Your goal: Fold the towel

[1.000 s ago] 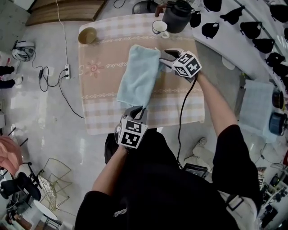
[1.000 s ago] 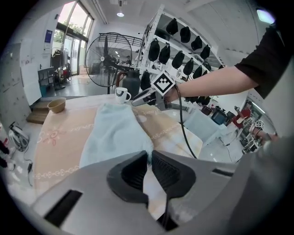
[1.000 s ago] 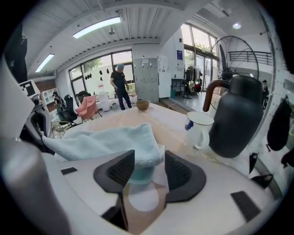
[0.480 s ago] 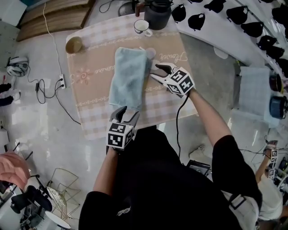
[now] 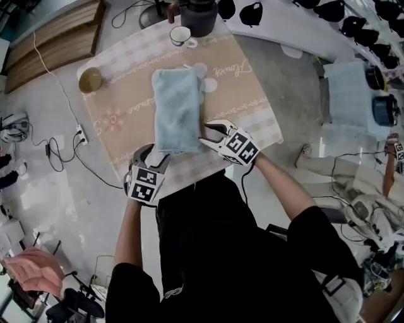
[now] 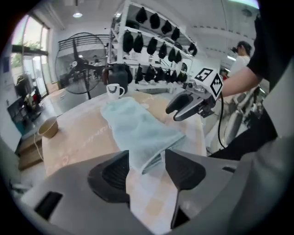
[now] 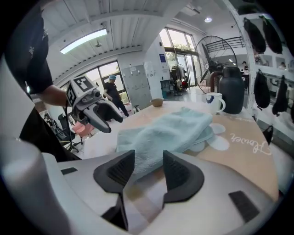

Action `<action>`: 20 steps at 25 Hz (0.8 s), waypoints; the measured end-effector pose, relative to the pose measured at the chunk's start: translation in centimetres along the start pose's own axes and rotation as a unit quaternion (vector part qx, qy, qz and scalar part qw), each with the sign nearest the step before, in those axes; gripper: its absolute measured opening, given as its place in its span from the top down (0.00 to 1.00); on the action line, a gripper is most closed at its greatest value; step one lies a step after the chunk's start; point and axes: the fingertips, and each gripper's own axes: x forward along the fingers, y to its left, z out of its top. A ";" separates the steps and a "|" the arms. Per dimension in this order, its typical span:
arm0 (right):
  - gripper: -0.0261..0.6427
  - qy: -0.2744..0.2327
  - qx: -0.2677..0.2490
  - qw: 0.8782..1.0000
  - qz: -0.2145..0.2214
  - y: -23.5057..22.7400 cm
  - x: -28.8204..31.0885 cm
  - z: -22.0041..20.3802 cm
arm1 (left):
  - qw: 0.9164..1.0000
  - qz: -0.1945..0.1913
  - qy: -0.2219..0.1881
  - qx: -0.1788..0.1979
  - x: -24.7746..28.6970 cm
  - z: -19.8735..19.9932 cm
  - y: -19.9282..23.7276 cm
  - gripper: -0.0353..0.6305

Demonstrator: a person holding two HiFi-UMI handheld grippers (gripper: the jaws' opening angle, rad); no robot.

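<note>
A light blue towel (image 5: 177, 108) lies folded in a long strip on the checked tablecloth (image 5: 247, 94). My left gripper (image 5: 153, 159) hangs open just off the towel's near left corner, at the table's near edge. In the left gripper view the towel (image 6: 138, 131) has its near corner between the spread fingers (image 6: 112, 174), untouched. My right gripper (image 5: 208, 134) is open beside the towel's near right corner. The right gripper view has the towel (image 7: 170, 131) just ahead of its open jaws, with the left gripper (image 7: 98, 114) across from it.
A white cup (image 5: 181, 36) and a dark kettle (image 5: 199, 14) stand at the table's far edge, a brown bowl (image 5: 90, 80) at its far left corner. Cables and a power strip (image 5: 80, 132) lie on the floor to the left. Shelves with black caps run along the right.
My left gripper has opened, let go of the towel's near end and drawn back left. My right gripper has come from the towel's far right side to its near right corner.
</note>
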 end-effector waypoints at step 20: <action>0.69 0.115 -0.075 0.989 -0.058 7.9 4.2 -4.2 | 0.908 -0.126 0.079 0.390 3.7 -4.0 -0.5 0.61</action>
